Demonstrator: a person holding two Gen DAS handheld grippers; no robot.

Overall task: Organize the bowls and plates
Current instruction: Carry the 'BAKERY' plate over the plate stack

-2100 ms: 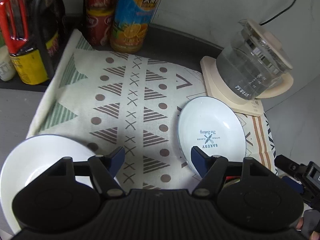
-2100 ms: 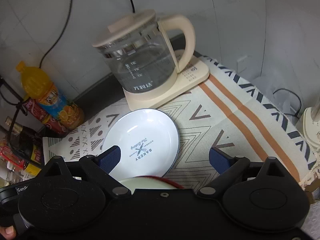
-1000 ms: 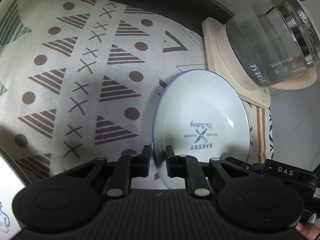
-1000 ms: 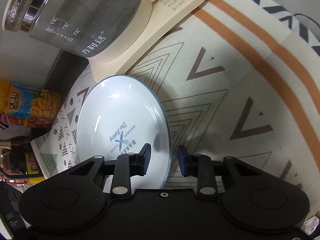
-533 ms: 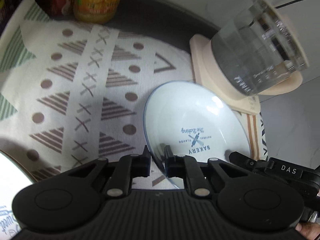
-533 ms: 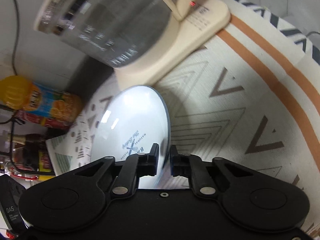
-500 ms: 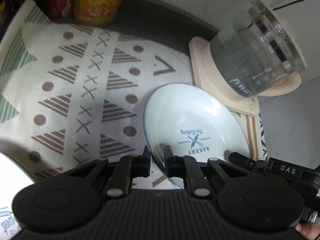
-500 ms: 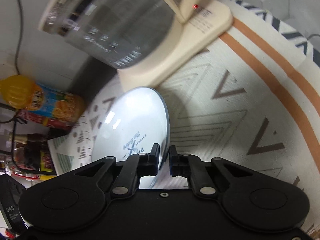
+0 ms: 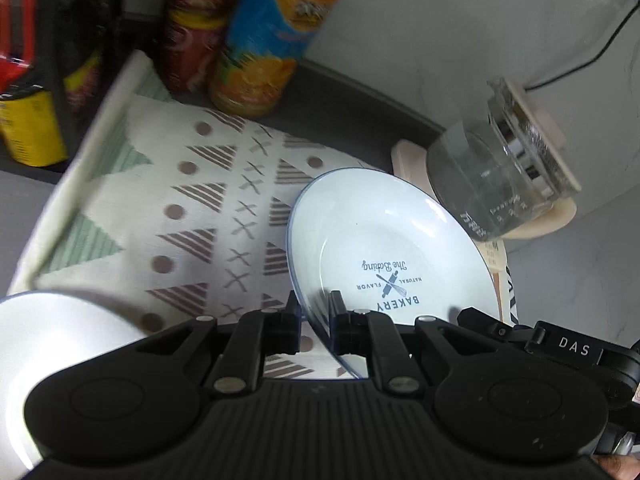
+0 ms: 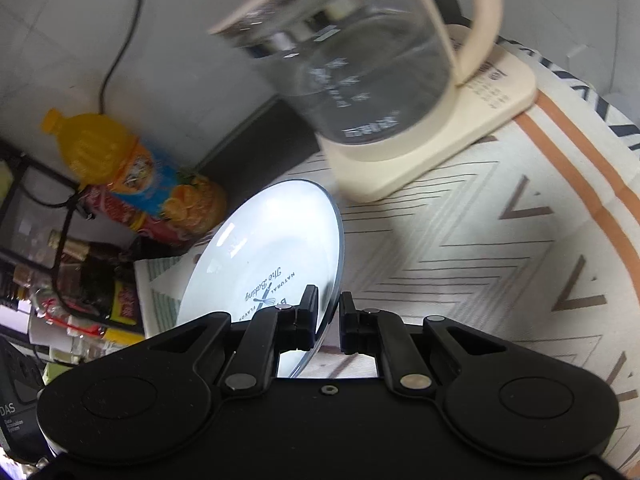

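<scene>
A white plate with a dark rim and "BAKERY" print [image 9: 384, 248] is held by both grippers, lifted and tilted above the patterned cloth [image 9: 160, 216]. My left gripper [image 9: 314, 316] is shut on its near left rim. My right gripper [image 10: 329, 316] is shut on its near right rim; the plate [image 10: 280, 248] shows edge-on there. A second white dish [image 9: 44, 344] sits at the lower left, partly hidden behind the left gripper's body.
A glass kettle [image 9: 500, 184] on a cream base [image 10: 420, 160] stands right behind the plate. An orange juice bottle [image 9: 272, 40], a red bottle [image 9: 192, 28] and a rack of sauce bottles [image 10: 72, 272] line the back left. The cloth continues right with an orange stripe [image 10: 580, 152].
Both grippers closed on the plate's rim and lifted it off the cloth; it now sits higher and more tilted. The views have pulled back, showing the bottles and the second dish again.
</scene>
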